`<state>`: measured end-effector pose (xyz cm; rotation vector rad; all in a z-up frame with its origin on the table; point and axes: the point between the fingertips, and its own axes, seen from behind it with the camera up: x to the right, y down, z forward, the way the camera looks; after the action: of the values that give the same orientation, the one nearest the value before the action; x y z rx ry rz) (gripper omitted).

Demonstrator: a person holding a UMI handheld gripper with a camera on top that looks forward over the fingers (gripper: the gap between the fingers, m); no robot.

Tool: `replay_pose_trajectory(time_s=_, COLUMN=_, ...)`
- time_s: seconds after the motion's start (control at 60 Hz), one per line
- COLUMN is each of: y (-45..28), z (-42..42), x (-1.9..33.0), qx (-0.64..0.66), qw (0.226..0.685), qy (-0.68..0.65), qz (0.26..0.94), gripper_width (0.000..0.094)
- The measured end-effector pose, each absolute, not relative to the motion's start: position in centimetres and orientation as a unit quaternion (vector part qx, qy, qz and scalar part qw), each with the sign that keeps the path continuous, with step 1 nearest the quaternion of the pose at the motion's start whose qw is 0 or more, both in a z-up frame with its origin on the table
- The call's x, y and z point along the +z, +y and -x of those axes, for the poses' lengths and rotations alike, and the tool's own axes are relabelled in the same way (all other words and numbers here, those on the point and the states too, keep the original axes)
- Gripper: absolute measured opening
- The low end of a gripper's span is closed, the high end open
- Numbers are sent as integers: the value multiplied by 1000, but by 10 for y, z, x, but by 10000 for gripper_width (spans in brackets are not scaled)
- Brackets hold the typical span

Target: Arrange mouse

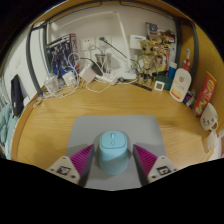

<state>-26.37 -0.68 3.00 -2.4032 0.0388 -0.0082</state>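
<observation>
Apparently the mouse [112,152] sat on the grey mouse mat [120,135], right between the two fingers of the gripper [112,163], whose pink pads [79,160] stood at either flank of it. Whether both pads pressed on the shell or left a thin gap could not be told; the fingers were set narrow, about the mouse's width. My worry was the rounded, smooth shell: if the pads closed high on its curve, it could squirt forward across the mat, or twist so it ended askew. An uneven squeeze might also click a button. Beyond the mat, on the wooden desk [60,125], white cables [85,78] and small bottles [180,85] lay well apart, unlikely to interfere
</observation>
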Motion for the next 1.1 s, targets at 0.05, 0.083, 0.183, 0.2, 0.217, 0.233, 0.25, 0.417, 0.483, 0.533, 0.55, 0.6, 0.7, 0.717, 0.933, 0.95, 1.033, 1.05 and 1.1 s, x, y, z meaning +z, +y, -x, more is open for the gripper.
replay_pose_trajectory(time_s=0.05, y=-8, z=263, x=42, qx=1, qw=364, qy=20, qz=931, gripper_width=872)
replay_pose_trajectory(time_s=0.083, y=-11, z=259, x=55, qx=1, qw=370, qy=20, qz=929, gripper_width=868)
replay_pose_trajectory(time_s=0.183, y=-17, z=244, x=105, qx=0, qw=395, qy=19, qz=918, gripper_width=866)
replay_pose_trajectory(time_s=0.2, y=-15, z=241, x=111, qx=-1, qw=402, qy=21, qz=915, gripper_width=869)
replay_pose_trajectory(time_s=0.217, y=-19, z=237, x=122, qx=2, qw=405, qy=21, qz=914, gripper_width=870)
replay_pose_trajectory(time_s=0.233, y=-21, z=233, x=131, qx=4, qw=409, qy=21, qz=912, gripper_width=868)
replay_pose_trajectory(time_s=0.25, y=-24, z=230, x=140, qx=6, qw=412, qy=21, qz=911, gripper_width=865)
replay_pose_trajectory(time_s=0.417, y=-51, z=170, x=216, qx=-3, qw=440, qy=30, qz=898, gripper_width=864)
replay_pose_trajectory(time_s=0.483, y=-65, z=140, x=235, qx=-14, qw=441, qy=31, qz=897, gripper_width=865)
replay_pose_trajectory(time_s=0.533, y=-75, z=118, x=245, qx=-22, qw=442, qy=35, qz=896, gripper_width=866)
replay_pose_trajectory(time_s=0.55, y=-79, z=110, x=249, qx=-23, qw=442, qy=36, qz=896, gripper_width=862)
replay_pose_trajectory(time_s=0.6, y=-90, z=91, x=257, qx=-25, qw=440, qy=40, qz=897, gripper_width=855)
replay_pose_trajectory(time_s=0.7, y=-108, z=59, x=266, qx=-23, qw=437, qy=45, qz=898, gripper_width=854)
replay_pose_trajectory(time_s=0.717, y=-111, z=54, x=267, qx=-23, qw=437, qy=45, qz=898, gripper_width=853)
replay_pose_trajectory(time_s=0.933, y=-132, z=24, x=277, qx=-28, qw=436, qy=33, qz=899, gripper_width=852)
replay_pose_trajectory(time_s=0.95, y=-133, z=23, x=277, qx=-26, qw=436, qy=33, qz=899, gripper_width=853)
replay_pose_trajectory(time_s=1.033, y=-138, z=21, x=275, qx=-20, qw=435, qy=32, qz=899, gripper_width=851)
replay_pose_trajectory(time_s=1.05, y=-138, z=19, x=274, qx=-20, qw=435, qy=31, qz=900, gripper_width=854)
replay_pose_trajectory(time_s=1.1, y=-139, z=18, x=272, qx=-20, qw=435, qy=29, qz=900, gripper_width=858)
